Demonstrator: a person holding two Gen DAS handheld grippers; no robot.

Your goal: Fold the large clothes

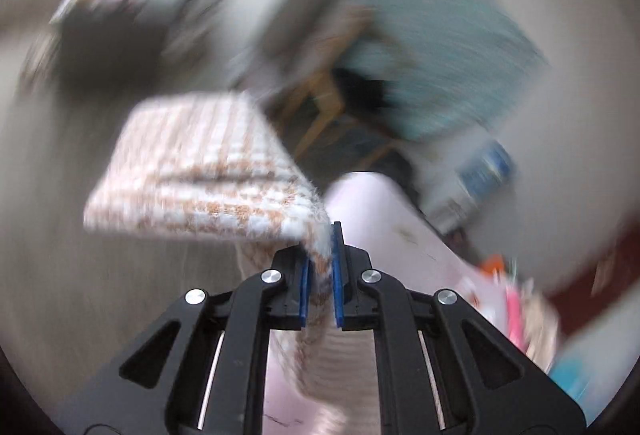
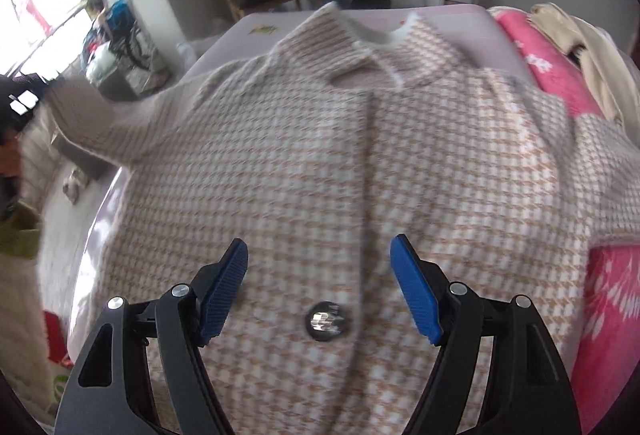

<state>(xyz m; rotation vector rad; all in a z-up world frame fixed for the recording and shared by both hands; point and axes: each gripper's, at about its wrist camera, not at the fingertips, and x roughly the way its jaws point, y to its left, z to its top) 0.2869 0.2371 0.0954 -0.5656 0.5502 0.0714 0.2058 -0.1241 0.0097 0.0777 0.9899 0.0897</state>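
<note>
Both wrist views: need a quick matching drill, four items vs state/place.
Items:
1 left gripper
2 right gripper
3 dark button
4 pink blanket

States:
A on the coat front, below the open jaws
B shut on checked fabric
C open, nothing between the pads
D beside the houndstooth coat, toward the picture's right

Pairs: 1-B, 2-C, 3-A, 4-D
</note>
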